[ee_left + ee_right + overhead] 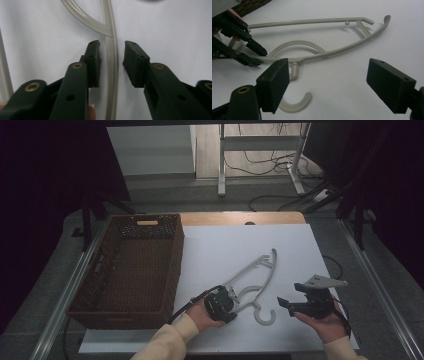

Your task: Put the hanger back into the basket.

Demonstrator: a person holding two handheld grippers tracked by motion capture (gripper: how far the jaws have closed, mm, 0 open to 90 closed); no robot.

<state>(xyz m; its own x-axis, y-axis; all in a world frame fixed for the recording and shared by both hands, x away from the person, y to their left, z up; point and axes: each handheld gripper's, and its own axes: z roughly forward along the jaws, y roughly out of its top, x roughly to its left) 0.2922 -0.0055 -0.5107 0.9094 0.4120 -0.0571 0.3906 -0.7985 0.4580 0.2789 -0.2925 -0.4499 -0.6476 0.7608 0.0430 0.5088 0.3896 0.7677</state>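
While my left gripper straddles the hanger arm, jaws narrowed but not clamped, nothing is lifted. My right gripper waits wide open beside the hook; grasping and moving remain, I judge.

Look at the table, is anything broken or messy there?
Nothing stands out. The hanger lies flat and whole on the white board, the basket sits upright beside it, and nothing is spilled.

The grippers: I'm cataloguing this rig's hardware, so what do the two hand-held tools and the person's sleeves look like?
Both are black plastic. The left claw has slim linked jaws with brass-coloured rivets and blocky black pads, and a black cable trails from it. The right claw carries a grey three-cornered plate on top and broad rectangular pads. The sleeves are cream-coloured.
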